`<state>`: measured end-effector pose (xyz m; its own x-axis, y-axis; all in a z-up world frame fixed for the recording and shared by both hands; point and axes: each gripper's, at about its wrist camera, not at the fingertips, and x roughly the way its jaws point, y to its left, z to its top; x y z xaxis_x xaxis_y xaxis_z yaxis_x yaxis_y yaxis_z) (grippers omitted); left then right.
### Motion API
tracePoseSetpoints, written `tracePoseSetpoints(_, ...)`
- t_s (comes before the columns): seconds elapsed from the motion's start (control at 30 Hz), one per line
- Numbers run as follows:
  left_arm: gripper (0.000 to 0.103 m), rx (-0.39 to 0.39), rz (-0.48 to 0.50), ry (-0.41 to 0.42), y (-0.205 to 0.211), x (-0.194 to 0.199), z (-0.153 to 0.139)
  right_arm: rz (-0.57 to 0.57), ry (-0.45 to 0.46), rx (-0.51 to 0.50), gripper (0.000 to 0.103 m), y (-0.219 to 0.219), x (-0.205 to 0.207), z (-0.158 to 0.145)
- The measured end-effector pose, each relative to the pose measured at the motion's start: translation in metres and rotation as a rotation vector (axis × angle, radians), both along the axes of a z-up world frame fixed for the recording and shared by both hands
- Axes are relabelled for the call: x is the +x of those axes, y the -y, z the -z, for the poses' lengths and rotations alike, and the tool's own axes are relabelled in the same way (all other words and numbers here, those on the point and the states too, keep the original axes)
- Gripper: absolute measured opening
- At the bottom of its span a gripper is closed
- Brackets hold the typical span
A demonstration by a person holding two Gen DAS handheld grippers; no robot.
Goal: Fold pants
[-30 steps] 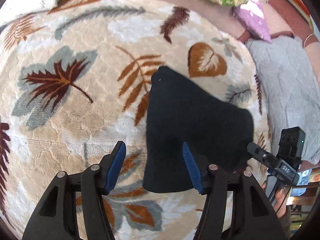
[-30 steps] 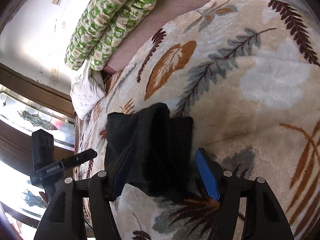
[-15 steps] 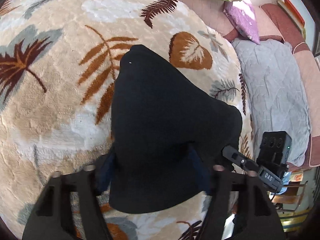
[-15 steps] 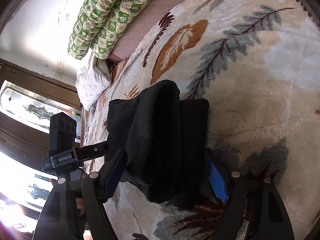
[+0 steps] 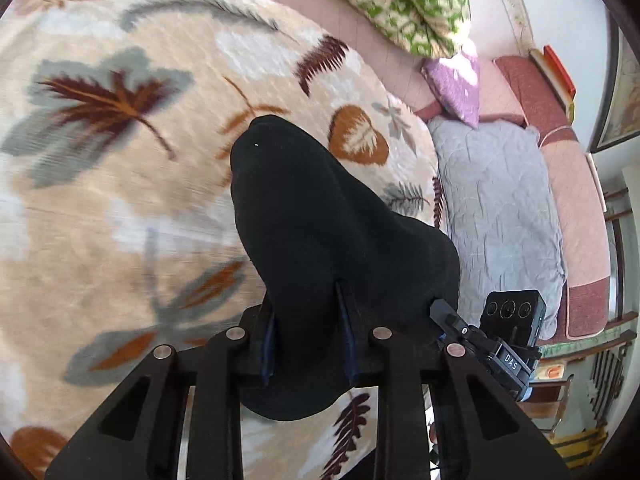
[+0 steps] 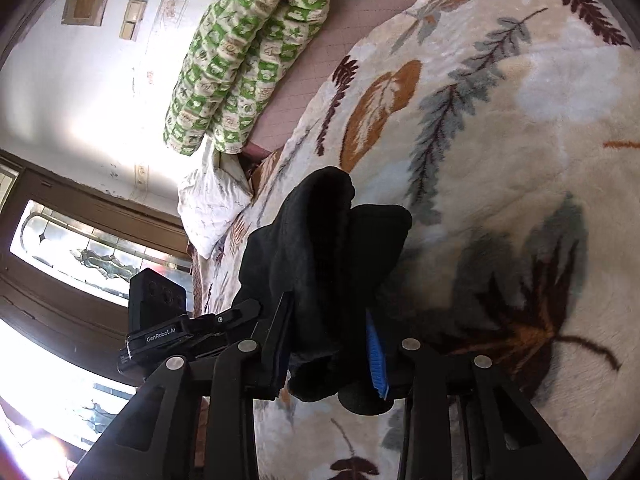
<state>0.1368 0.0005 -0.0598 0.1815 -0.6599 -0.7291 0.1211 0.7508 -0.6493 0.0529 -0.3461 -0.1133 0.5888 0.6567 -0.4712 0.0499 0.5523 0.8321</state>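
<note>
**Both grippers clamped on the black pants above the leaf-print blanket**

1. Left gripper (image 5: 308,336): I hold it closed on the near edge of the black pants (image 5: 320,248). The blue pads (image 5: 269,344) press into the cloth from both sides, and the fabric bulges out below the fingers.

2. Right gripper (image 6: 332,344): I hold it closed on another part of the same black pants (image 6: 320,248). The ribbed blue pad (image 6: 376,356) on the right finger shows beside the cloth; the left finger presses flat against the bundle.

3. Garment position: in the left wrist view the pants stretch forward from my fingers as a dark, tapering fold, with the far end rounded. In the right wrist view the cloth stands up in two thick folds side by side. Whether the far end touches the bedding I cannot tell.

4. Opposite tool: the right gripper (image 5: 480,344) appears at the right edge of the garment in the left wrist view; the left gripper (image 6: 192,332) appears just left of the garment in the right wrist view.

5. Surroundings: a cream leaf-print blanket (image 5: 120,220) lies under the pants. A green patterned quilt roll (image 6: 244,60) lies at the far side, a white pillow (image 6: 212,208) beside it. A purple cushion (image 5: 456,84) and a grey quilted cover (image 5: 496,208) lie to the right.
</note>
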Motion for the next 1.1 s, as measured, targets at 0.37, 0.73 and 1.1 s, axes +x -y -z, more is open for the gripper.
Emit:
tracePoseSetpoints(0.37, 0.024, 0.263, -0.09, 0.044, -0.099, -0.018, 0.014, -0.182, -0.007, -0.027, 0.032, -0.139, 0.029, -0.003)
tracePoseSetpoints(0.73, 0.038, 0.408, -0.035, 0.122, -0.087, -0.026, 0.029, -0.214, -0.014, -0.326, 0.049, -0.17, 0.025, 0.009)
tracePoseSetpoints(1.1, 0.051, 0.592, -0.203, 0.245, -0.073, -0.108, 0.005, -0.083, -0.011, -0.641, 0.088, -0.168, -0.052, -0.05)
